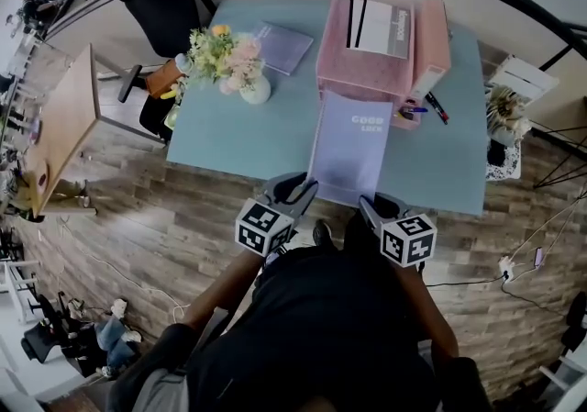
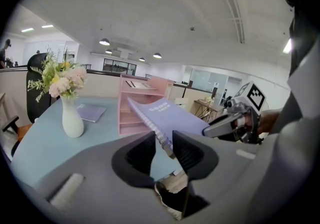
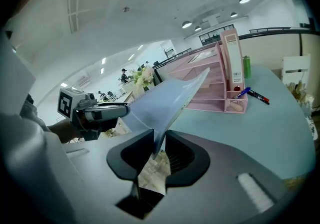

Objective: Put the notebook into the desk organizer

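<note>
At the table's [image 1: 229,149] 10 o'clock corner stand a vase of flowers [image 1: 231,63] and a spare notebook [image 1: 282,46], neither part of the job. Next comes the left gripper [image 1: 293,190], at 7 o'clock of the lilac notebook [image 1: 350,146]. Its own view shows the jaws narrowed onto the notebook's spiral-bound near corner [image 2: 162,140], pinching it. The notebook lies between the two grippers, its near edge over the table's front edge and its far edge pointing to 12 o'clock, close to the pink desk organizer [image 1: 367,66]. In the gripper views it rises off the table. The right gripper [image 1: 371,208], at 5 o'clock of the notebook, likewise has its jaws drawn in on the other near corner [image 3: 159,143], with the cover fanning up from them. The step in hand looks like the two-handed carry toward the organizer, with nothing yet inserted. The next move would probably call for both grippers to keep level with each other, line the far edge up with a free tray slot [image 3: 220,91] and push toward 12 o'clock. Pens [image 1: 426,109] lie at the organizer's 4 o'clock corner. From above, the tray openings are not visible, and whether the far edge touches the organizer cannot be told. The notebook hides part of the trays in the right gripper view, and the person's body fills the lower head view.
</note>
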Action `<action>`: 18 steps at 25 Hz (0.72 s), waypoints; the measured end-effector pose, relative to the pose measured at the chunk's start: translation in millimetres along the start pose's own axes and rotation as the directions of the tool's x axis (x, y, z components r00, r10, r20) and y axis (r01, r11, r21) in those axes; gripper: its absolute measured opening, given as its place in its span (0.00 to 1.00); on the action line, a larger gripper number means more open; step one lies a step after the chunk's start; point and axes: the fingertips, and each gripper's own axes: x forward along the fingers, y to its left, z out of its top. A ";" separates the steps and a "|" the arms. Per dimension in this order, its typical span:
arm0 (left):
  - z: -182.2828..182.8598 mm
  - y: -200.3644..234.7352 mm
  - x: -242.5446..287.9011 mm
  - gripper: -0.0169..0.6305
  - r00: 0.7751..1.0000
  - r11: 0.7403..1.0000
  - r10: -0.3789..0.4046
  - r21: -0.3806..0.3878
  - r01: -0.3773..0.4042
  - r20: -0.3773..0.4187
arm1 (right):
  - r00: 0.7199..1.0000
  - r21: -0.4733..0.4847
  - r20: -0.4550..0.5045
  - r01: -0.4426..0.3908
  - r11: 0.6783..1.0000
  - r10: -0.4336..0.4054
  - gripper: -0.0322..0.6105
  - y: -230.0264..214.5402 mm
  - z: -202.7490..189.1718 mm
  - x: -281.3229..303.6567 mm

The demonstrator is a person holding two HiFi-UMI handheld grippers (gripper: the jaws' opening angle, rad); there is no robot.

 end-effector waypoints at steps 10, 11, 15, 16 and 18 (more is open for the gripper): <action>-39.0 15.8 26.1 0.27 0.998 0.995 -0.006 -0.100 0.001 -0.057 | 0.998 0.031 -0.048 0.030 0.999 -0.028 0.16 -23.1 -23.2 22.9; -41.2 17.1 29.4 0.27 0.998 0.994 -0.006 -0.107 0.000 -0.062 | 0.998 0.037 -0.052 0.031 0.999 -0.029 0.16 -26.5 -24.6 25.1; -44.6 23.2 42.0 0.27 0.997 0.992 -0.004 -0.129 -0.005 -0.074 | 0.997 0.059 -0.065 0.033 0.998 -0.029 0.16 -38.9 -26.9 34.5; -44.4 24.2 44.6 0.27 0.997 0.991 -0.003 -0.132 -0.007 -0.077 | 0.997 0.062 -0.068 0.033 0.998 -0.028 0.16 -41.6 -26.6 36.2; -43.6 26.1 49.4 0.27 0.997 0.991 0.001 -0.136 -0.012 -0.081 | 0.997 0.067 -0.071 0.030 0.997 -0.026 0.16 -46.5 -24.7 38.8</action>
